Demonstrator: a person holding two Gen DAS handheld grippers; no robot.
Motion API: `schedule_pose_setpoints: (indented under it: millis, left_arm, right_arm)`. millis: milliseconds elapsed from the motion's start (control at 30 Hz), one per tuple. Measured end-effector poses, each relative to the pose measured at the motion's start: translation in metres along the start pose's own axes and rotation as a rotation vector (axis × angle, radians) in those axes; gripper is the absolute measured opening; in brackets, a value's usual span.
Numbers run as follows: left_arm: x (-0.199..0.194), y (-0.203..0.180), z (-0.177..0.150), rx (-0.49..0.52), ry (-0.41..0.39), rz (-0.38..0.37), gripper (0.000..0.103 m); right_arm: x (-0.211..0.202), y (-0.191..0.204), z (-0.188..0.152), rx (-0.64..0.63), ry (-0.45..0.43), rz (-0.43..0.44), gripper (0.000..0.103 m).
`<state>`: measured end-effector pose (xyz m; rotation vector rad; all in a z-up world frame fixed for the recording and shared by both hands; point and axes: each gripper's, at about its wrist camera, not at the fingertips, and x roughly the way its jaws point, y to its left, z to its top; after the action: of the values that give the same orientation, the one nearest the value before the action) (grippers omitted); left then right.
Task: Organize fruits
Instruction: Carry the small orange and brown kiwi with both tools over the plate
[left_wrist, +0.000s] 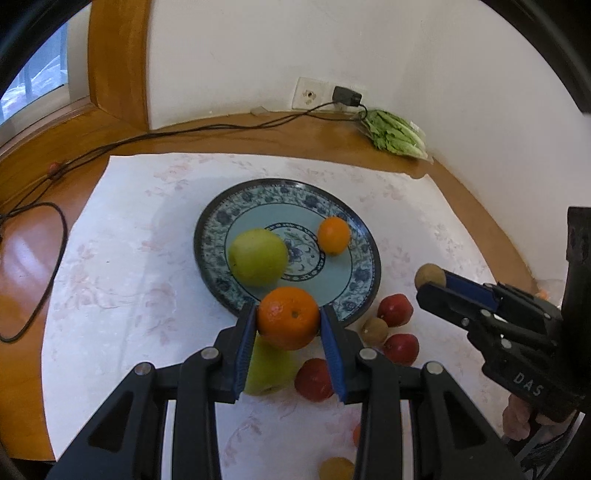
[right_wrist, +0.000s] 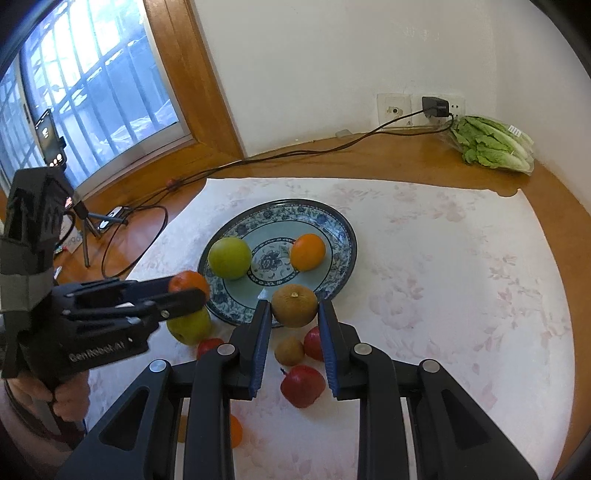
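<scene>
Both tongs loaded, hovering at the plate's near rim

My left tongs (left_wrist: 288, 319) are clamped on a round glossy orange (left_wrist: 288, 317), my right tongs (right_wrist: 294, 306) on a dull brown round fruit (right_wrist: 294, 305); both firm, light, gripped across the middle, but apt to roll once freed. The blue-patterned ceramic plate (left_wrist: 354, 288) already carries a green apple (left_wrist: 257, 256) and a small orange (left_wrist: 333, 235), so I'd aim for the bare gaps. Red apples (right_wrist: 302, 386) crowd the cloth-covered table (right_wrist: 461, 295) below.

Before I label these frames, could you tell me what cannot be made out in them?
- Left wrist view: green apple on the cloth, mostly hidden by the held orange and left gripper.
- Left wrist view: yellowish fruit, cut by the bottom edge.
- Right wrist view: phone screen, too small to read.
</scene>
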<state>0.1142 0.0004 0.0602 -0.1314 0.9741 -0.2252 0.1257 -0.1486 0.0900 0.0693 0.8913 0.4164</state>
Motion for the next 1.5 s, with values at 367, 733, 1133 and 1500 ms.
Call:
schedule_pose_setpoints:
  millis: [367,733,1133,1500]
  left_arm:
    - [0.020,0.003,0.011,-0.009,0.024,0.018,0.037]
    - [0.035,0.006,0.020,0.024,0.015,0.065,0.037]
    - [0.051,0.011,0.026,0.040,0.017,0.101,0.037]
    - [0.061,0.009,0.039,0.065,0.011,0.115,0.037]
  right_arm:
    - [0.014,-0.009,0.006,0.001,0.027,-0.013,0.027]
    - [0.032,-0.011,0.013,-0.002,0.048,-0.010,0.027]
    - [0.057,-0.012,0.015,-0.016,0.083,-0.008,0.027]
    - [0.075,-0.007,0.023,-0.075,0.093,-0.021,0.027]
